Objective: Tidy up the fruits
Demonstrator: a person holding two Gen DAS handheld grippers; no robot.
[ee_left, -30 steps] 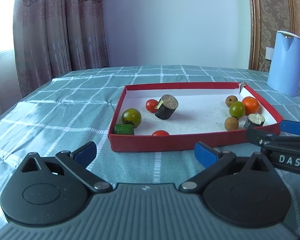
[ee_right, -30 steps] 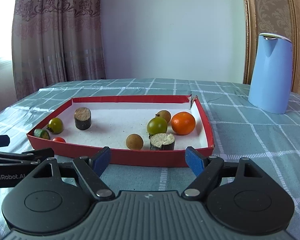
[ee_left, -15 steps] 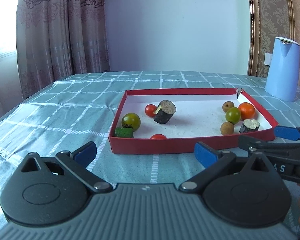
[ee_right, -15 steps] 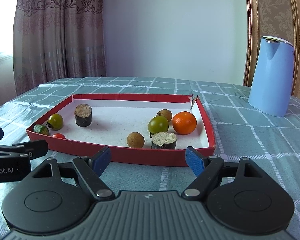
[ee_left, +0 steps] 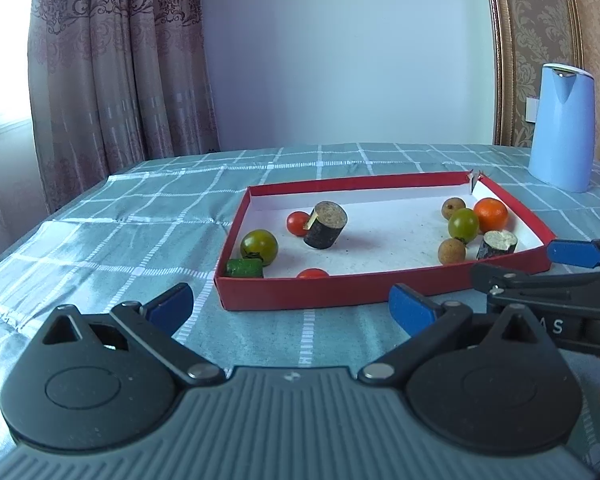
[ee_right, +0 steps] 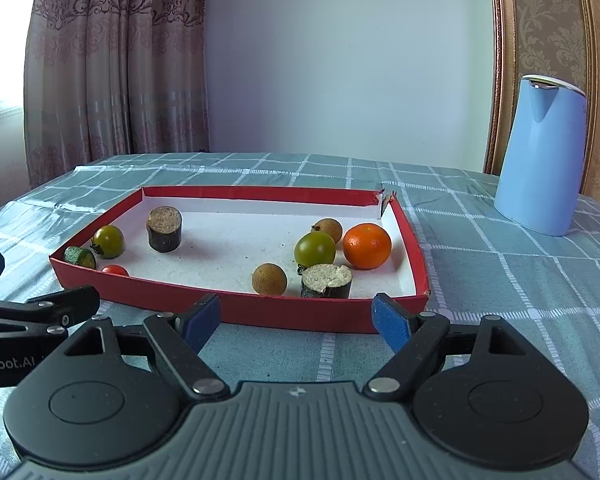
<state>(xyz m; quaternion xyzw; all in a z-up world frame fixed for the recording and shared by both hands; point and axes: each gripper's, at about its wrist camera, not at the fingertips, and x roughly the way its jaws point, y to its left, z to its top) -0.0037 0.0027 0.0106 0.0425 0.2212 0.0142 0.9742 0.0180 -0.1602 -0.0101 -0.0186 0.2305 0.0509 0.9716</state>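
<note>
both grippers sit low over the tablecloth, short of the red tray, nothing held. left gripper has its jaws spread wide, right gripper same, wide & empty.

all the fruit is inside the tray, straight ahead of both sets of jaws. from the right jaws the closest stuff is just past the near wall: a brown longan a bit left of centre, a dark cut stub dead ahead w/ its cut face up, then a green tomato and the orange behind. from the left jaws, the other green tomato, a green chunk and a red cherry tomato are ahead, slightly left.

imo the right hand is nearer the longan/orange cluster, left hand nearer the tomato corner. the near wall sits between jaws & fruit, so prob needs to go up and over first.
</note>
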